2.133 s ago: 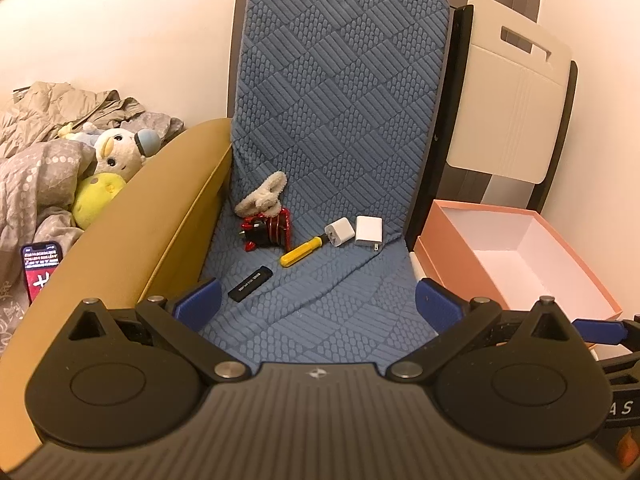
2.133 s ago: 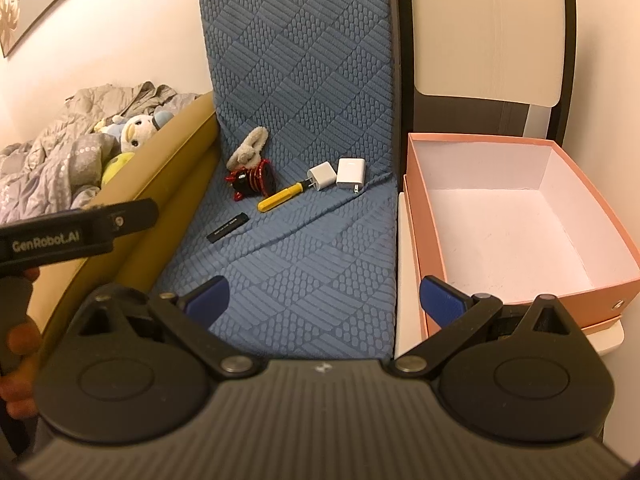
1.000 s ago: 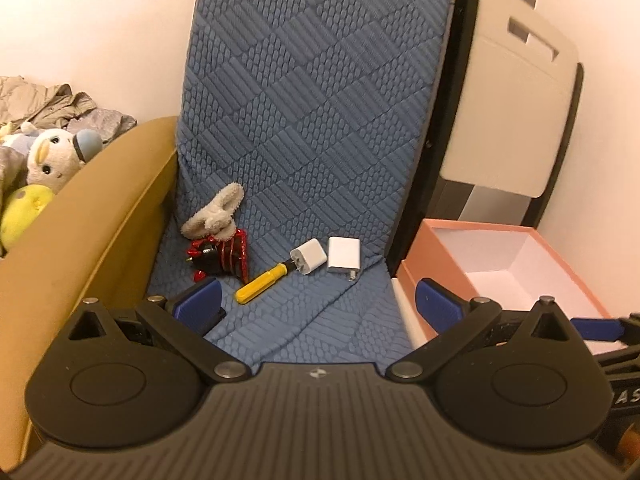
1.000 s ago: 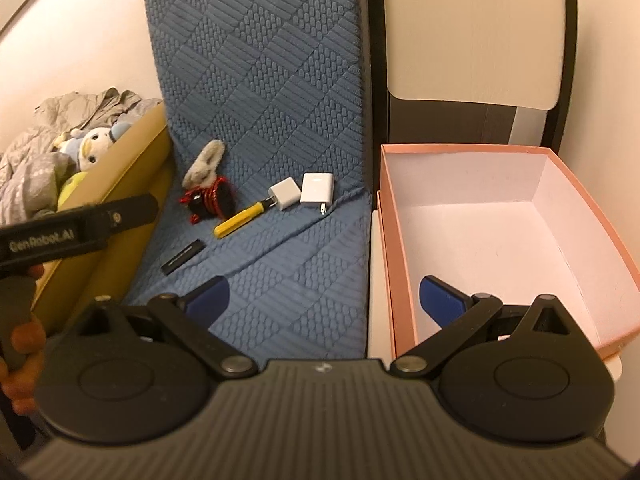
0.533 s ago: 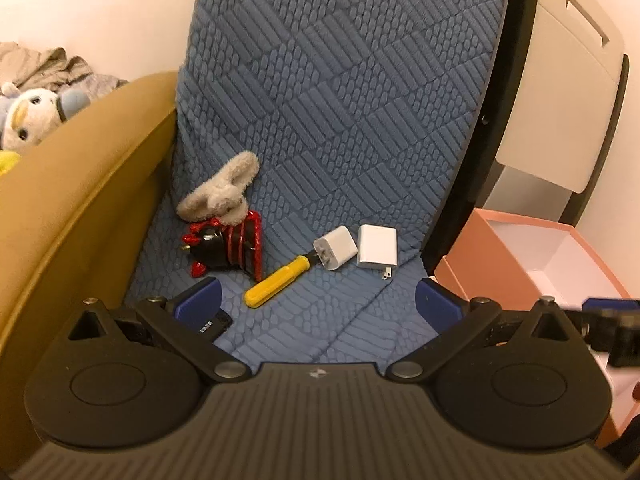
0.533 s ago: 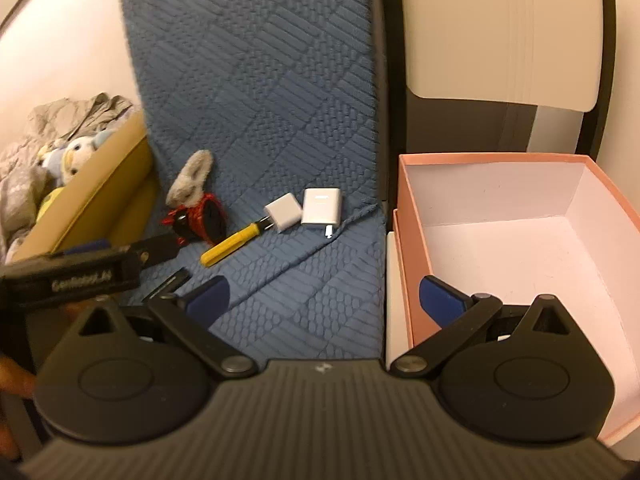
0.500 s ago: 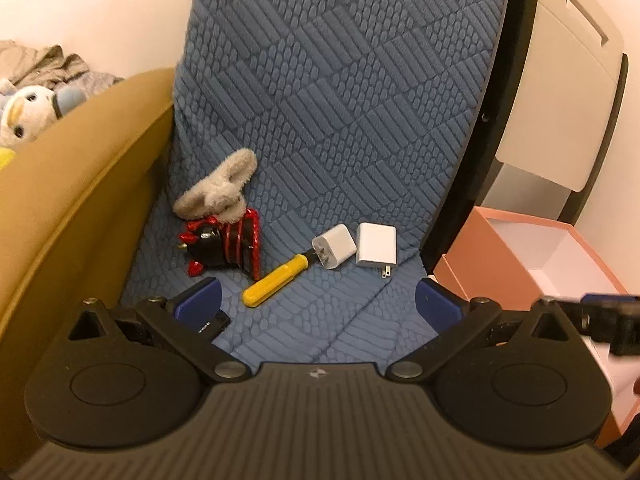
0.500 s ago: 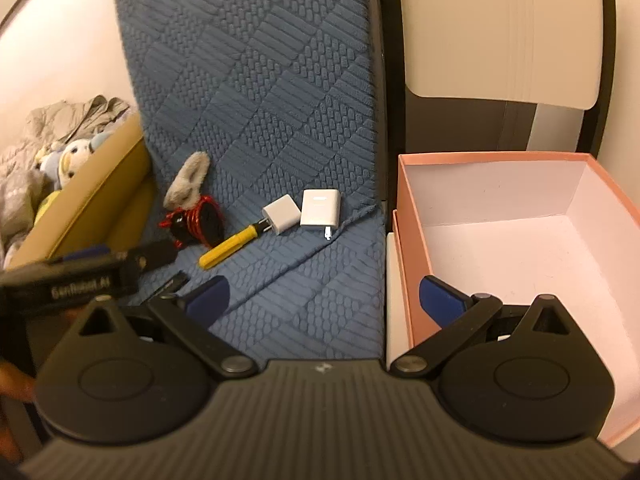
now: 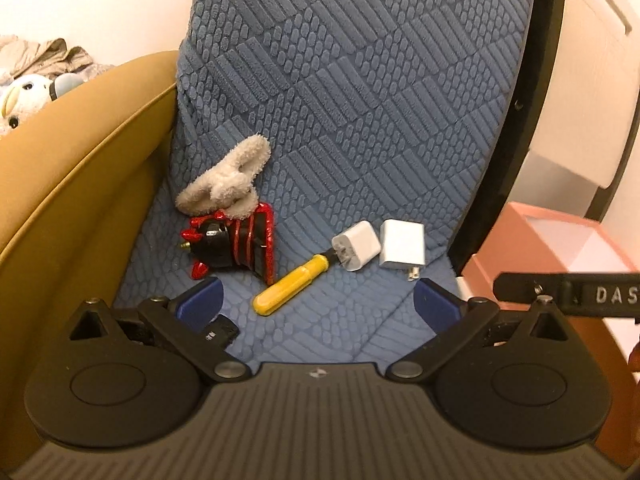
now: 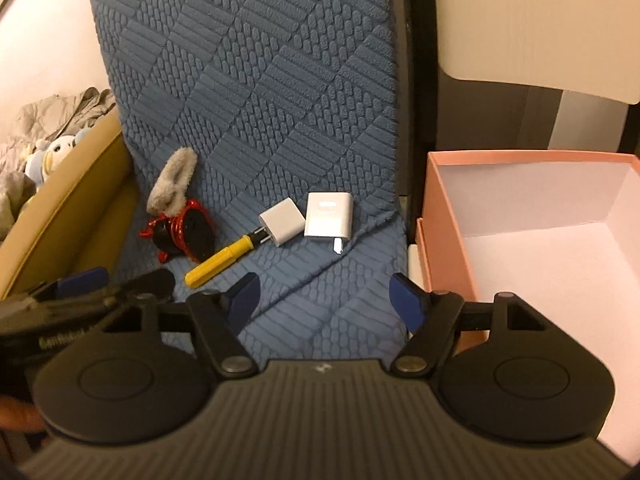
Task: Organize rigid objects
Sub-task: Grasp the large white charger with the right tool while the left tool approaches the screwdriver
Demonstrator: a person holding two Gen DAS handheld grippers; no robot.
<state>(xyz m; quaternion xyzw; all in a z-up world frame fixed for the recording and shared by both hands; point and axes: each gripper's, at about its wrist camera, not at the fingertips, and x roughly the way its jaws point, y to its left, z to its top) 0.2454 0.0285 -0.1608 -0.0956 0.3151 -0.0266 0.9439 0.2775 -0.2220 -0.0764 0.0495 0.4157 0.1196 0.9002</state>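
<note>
On the blue quilted seat lie a yellow-handled screwdriver, two white chargers, a red and black gadget with a grey fluffy piece on it, and a black stick partly hidden behind my left fingers. My left gripper is open and empty just in front of the screwdriver. My right gripper is open and empty, in front of the chargers. The pink box stands open to the right.
A mustard armrest borders the seat on the left, with plush toys and bedding beyond it. A folded beige and black table leans behind the box. The right gripper's body crosses the left view.
Both grippers have moved forward and lower towards the objects on the seat. The right gripper's fingers stand a little closer together. Nothing has been taken hold of.
</note>
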